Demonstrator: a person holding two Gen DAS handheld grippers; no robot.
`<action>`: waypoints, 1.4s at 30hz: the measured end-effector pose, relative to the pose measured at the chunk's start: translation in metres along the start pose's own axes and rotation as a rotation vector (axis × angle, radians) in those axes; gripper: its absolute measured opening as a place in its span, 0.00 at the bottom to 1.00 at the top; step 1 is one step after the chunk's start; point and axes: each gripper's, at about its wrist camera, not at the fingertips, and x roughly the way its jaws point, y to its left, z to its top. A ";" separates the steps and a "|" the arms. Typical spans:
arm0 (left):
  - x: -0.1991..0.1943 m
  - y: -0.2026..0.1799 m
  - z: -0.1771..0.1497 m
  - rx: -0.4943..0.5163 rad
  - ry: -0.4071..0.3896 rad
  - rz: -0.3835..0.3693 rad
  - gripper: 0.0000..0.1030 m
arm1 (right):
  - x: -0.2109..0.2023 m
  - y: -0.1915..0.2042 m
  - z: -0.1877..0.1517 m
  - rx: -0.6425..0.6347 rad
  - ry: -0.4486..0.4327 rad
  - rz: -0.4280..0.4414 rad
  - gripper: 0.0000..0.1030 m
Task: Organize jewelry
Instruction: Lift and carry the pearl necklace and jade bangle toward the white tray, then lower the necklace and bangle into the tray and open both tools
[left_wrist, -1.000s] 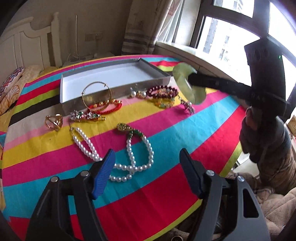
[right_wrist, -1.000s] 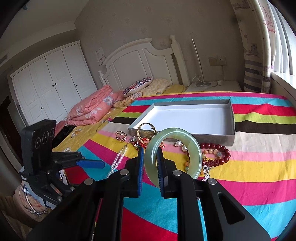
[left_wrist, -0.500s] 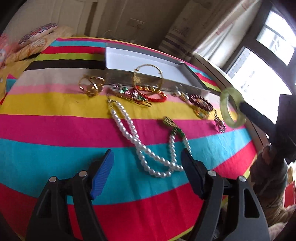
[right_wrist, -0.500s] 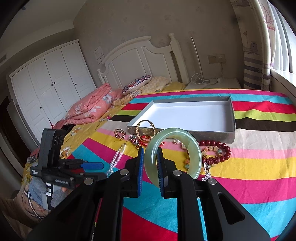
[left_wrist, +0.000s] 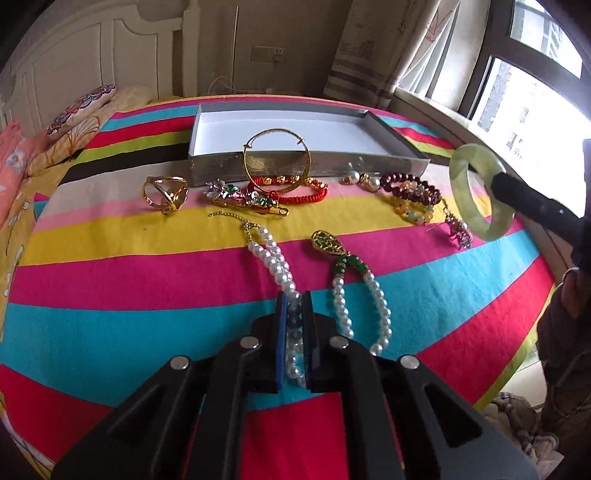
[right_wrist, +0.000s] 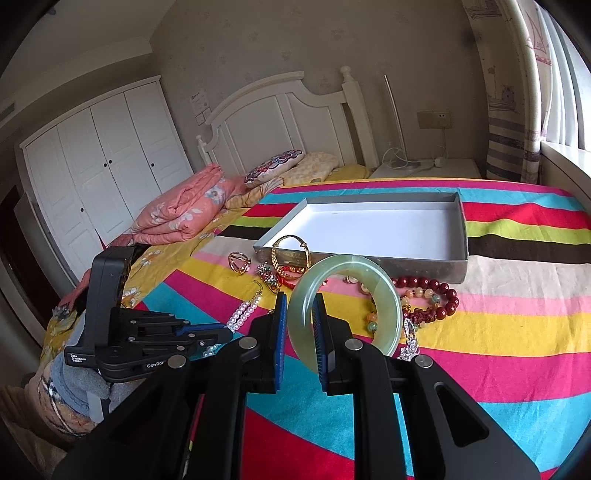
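Left gripper (left_wrist: 294, 301) dipped, jaws just closed onto pearl necklace (left_wrist: 275, 261); right gripper (right_wrist: 300, 300) level, clamping jade bangle (right_wrist: 345, 307).

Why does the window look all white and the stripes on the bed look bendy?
Left wrist view: daylight blows the window out to white glare. Both views: the fisheye lens curves the straight stripes of the bedspread, bending most near the edges; corners go dark. Nothing is blurred.

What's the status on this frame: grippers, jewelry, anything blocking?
Left gripper just closed on pearl necklace. Right gripper holds green bangle. Box empty, path clear.
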 end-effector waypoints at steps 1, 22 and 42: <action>-0.007 0.002 0.001 -0.015 -0.019 -0.025 0.06 | -0.001 0.000 0.000 0.000 -0.004 0.005 0.16; -0.127 -0.028 0.078 0.028 -0.273 -0.165 0.07 | -0.014 0.011 0.004 -0.001 -0.056 0.066 0.16; -0.104 -0.050 0.196 0.071 -0.284 -0.084 0.07 | 0.004 0.002 0.064 -0.054 -0.077 -0.031 0.16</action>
